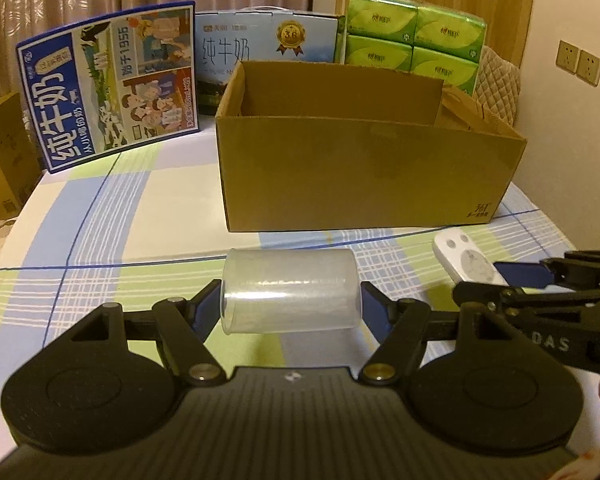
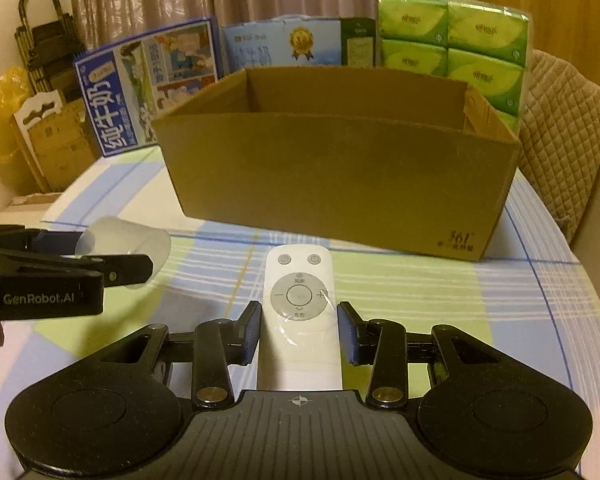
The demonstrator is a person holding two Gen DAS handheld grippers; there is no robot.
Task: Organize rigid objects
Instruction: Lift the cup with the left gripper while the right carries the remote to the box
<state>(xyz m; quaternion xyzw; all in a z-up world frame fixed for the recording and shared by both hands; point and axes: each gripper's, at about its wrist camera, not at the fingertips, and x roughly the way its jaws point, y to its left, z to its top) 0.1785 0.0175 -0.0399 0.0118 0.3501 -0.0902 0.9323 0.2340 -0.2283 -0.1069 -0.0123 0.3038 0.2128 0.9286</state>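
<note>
1. A clear plastic cup (image 1: 290,292), smooth and cylindrical, lies sideways, clenched between the left gripper (image 1: 291,304) jaws.
2. A flat white remote (image 2: 298,308) sits clamped lengthwise between the right gripper (image 2: 299,330) jaws.
3. Beyond both jaws stands an open brown cardboard box (image 2: 336,176) on the checked cloth (image 1: 140,240).

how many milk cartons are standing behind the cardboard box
2. The dark blue milk carton leans at the back left of the cardboard box; the light blue milk carton stands directly behind it, left of the green tissue packs. The box may hide others.
</note>
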